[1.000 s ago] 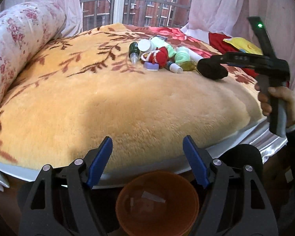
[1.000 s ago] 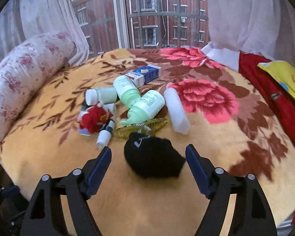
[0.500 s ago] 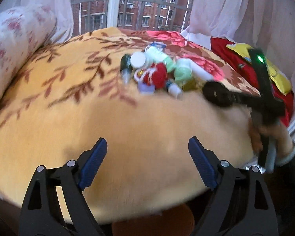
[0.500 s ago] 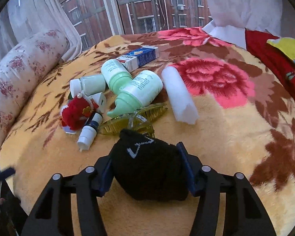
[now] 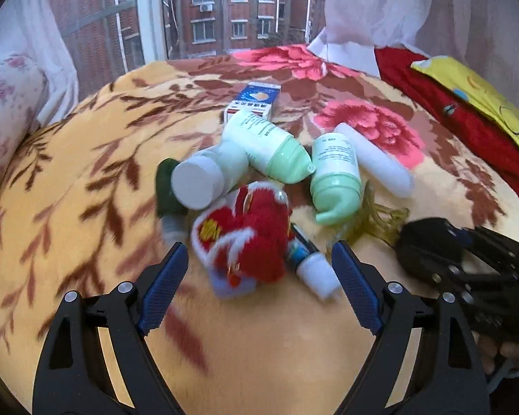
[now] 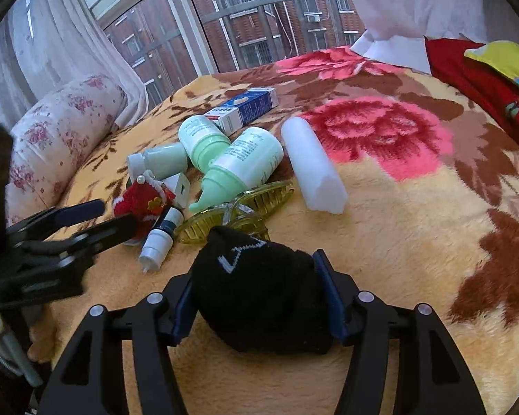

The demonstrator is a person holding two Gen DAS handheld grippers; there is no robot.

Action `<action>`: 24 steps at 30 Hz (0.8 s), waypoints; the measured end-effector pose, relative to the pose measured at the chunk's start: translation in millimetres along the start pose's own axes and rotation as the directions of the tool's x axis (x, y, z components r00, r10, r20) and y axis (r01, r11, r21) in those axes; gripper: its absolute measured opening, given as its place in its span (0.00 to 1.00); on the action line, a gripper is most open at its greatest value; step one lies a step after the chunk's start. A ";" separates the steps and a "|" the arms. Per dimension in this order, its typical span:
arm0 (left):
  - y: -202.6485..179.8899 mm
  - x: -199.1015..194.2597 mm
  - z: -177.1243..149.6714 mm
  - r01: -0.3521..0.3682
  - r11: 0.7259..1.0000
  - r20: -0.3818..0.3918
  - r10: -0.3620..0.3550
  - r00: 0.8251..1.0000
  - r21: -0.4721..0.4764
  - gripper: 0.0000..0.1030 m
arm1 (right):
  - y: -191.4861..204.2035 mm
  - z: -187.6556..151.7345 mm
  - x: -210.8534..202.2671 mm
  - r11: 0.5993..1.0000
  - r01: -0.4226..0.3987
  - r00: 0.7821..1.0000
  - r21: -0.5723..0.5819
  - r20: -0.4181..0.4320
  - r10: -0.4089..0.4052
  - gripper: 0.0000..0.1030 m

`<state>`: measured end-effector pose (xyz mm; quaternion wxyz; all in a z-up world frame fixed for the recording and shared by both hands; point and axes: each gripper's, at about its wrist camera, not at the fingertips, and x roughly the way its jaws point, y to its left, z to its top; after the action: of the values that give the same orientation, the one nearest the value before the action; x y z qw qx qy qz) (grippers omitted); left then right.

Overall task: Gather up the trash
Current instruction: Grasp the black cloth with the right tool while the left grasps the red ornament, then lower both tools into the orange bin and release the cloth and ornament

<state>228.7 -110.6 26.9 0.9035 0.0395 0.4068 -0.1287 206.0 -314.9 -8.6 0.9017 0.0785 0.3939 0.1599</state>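
Observation:
A pile of trash lies on the floral blanket (image 5: 69, 228): a red plush ornament (image 5: 249, 238), two green-capped bottles (image 5: 270, 145) (image 5: 335, 173), a white-capped bottle (image 5: 204, 176), a small dropper bottle (image 5: 311, 263), a white cylinder (image 5: 373, 159), a blue-white box (image 5: 256, 102) and a yellow hair clip (image 6: 238, 207). My left gripper (image 5: 259, 290) is open, its fingers on either side of the plush ornament. My right gripper (image 6: 256, 297) is shut on a black sock (image 6: 263, 294), just in front of the hair clip.
A floral bolster pillow (image 6: 62, 138) lies at the left edge of the bed. Red cloth (image 5: 449, 117) and a yellow cushion (image 5: 477, 93) lie at the right. A window with curtains is behind the bed. My left gripper shows in the right wrist view (image 6: 86, 221).
My left gripper moved forward from the bed edge up to the pile, around the red plush ornament. My right gripper closed on the black sock.

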 end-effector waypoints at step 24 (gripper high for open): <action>35.1 -102.8 -42.2 0.095 0.988 0.199 -0.069 0.977 -0.123 0.28 | 25.1 -7.0 -47.7 1.000 0.017 0.995 0.026 0.099 -0.020 0.55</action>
<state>142.0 -48.7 74.2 0.9334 -0.0501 0.3256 -0.1421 164.7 -308.0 26.0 0.9205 0.0938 0.3514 0.1426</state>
